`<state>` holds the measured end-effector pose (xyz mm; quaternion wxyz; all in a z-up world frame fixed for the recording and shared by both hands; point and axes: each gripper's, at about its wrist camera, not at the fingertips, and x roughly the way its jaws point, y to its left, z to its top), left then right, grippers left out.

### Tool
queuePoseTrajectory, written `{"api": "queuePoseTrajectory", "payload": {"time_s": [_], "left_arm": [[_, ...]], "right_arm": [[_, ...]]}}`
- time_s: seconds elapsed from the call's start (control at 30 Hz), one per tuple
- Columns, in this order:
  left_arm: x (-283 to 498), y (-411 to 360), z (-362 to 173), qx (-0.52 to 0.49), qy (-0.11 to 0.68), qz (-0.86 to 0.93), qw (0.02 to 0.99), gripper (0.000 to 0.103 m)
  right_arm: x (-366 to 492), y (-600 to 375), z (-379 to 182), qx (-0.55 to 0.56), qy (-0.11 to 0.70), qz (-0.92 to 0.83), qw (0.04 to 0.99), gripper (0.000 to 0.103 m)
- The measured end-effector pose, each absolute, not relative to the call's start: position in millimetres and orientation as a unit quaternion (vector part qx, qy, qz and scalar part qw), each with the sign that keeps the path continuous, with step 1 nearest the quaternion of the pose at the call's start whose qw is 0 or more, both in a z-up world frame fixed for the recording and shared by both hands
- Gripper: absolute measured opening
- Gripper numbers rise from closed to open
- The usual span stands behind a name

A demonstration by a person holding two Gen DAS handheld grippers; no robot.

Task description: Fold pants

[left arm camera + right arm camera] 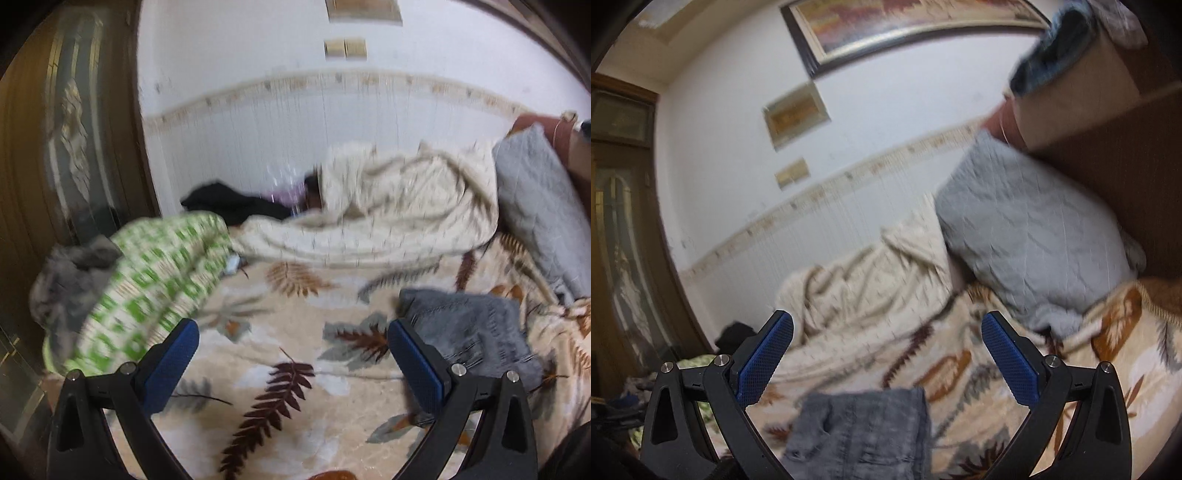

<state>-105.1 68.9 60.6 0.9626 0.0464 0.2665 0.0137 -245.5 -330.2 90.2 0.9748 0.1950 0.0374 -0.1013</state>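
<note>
The grey denim pants [469,328] lie folded into a small bundle on the leaf-patterned bedspread [295,369], to the right of my left gripper [293,332]. That gripper is open with nothing between its blue pads, hovering above the bedspread. In the right wrist view the same pants [860,432] lie low in the frame, just below and between the fingers of my right gripper [886,328]. It is open too and holds nothing; it is raised above the bed and tilted.
A green-and-white checked blanket [147,288] with a grey garment lies at the left. A cream blanket [388,206] is bunched along the wall, with a grey quilted pillow [1027,236] by the wooden headboard [1126,177]. A dark wooden door [55,147] stands left.
</note>
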Motion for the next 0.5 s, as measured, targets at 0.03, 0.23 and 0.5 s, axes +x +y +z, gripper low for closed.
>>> {"api": "queuePoseTrajectory", "payload": {"time_s": [0.03,0.23,0.5], "left_arm": [[-95.4,65.2,51.6,0.048,0.276,0.01,0.96,0.103],[-54.6,29.8,19.8,0.076,0.284,-0.01,0.956,0.103],[-29.9,-11.0,-20.7,0.069,0.311,-0.084,0.944,0.103]], "right_arm": [[-237.7,-335.6,82.2,0.204,0.05,-0.107,0.972,0.103],[-205.5,-357.2,44.7,0.236,0.095,-0.131,0.958,0.103],[-158.6,-340.7,9.4,0.259,0.206,-0.035,0.943,0.103]]}}
